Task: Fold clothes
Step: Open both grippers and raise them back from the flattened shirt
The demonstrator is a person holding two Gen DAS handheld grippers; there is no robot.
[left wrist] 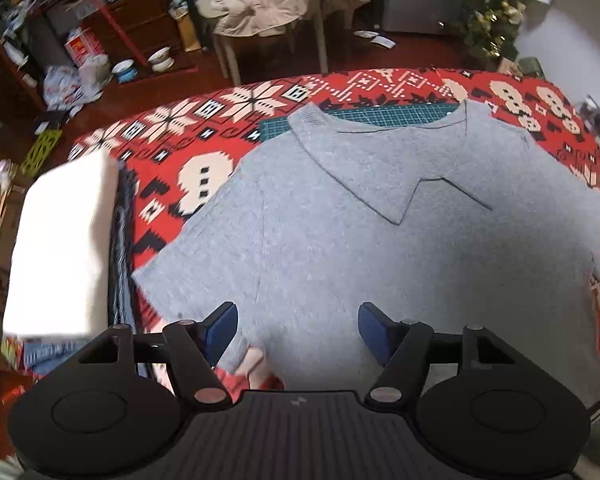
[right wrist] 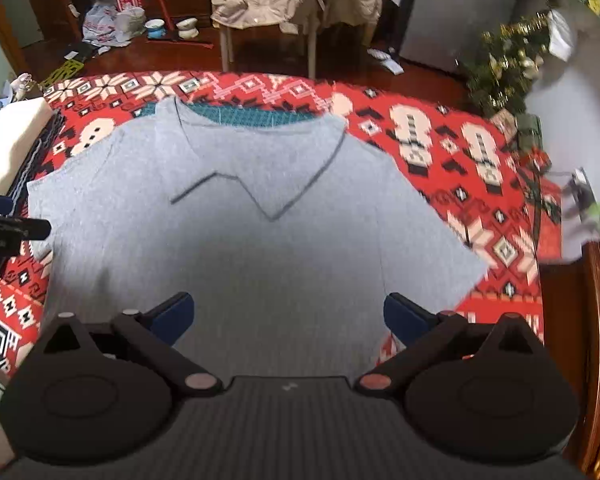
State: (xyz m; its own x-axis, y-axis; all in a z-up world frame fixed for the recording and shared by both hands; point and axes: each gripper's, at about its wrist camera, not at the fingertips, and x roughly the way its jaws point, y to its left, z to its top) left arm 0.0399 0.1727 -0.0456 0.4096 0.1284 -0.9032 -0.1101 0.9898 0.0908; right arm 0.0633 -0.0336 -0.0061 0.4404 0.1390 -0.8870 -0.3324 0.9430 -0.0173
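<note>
Nearest in the left wrist view, the left gripper (left wrist: 298, 330) hangs with its two blue pads spread wide and nothing pinched between them; below it lies the near left part of one grey V-neck shirt (left wrist: 380, 220). In the right wrist view the right gripper (right wrist: 288, 320) likewise stands agape over the shirt's near right part, its two pads apart and empty. The shirt lies flat, front up, on a red patterned cloth (left wrist: 220, 120) that covers the table, both short sleeves spread out; under its collar shows one green cutting mat (left wrist: 380, 114). At the left edge sits one stack of folded clothes (left wrist: 60, 248), white on top; beyond the table stands one chair (left wrist: 268, 20) draped with a beige coat.
</note>
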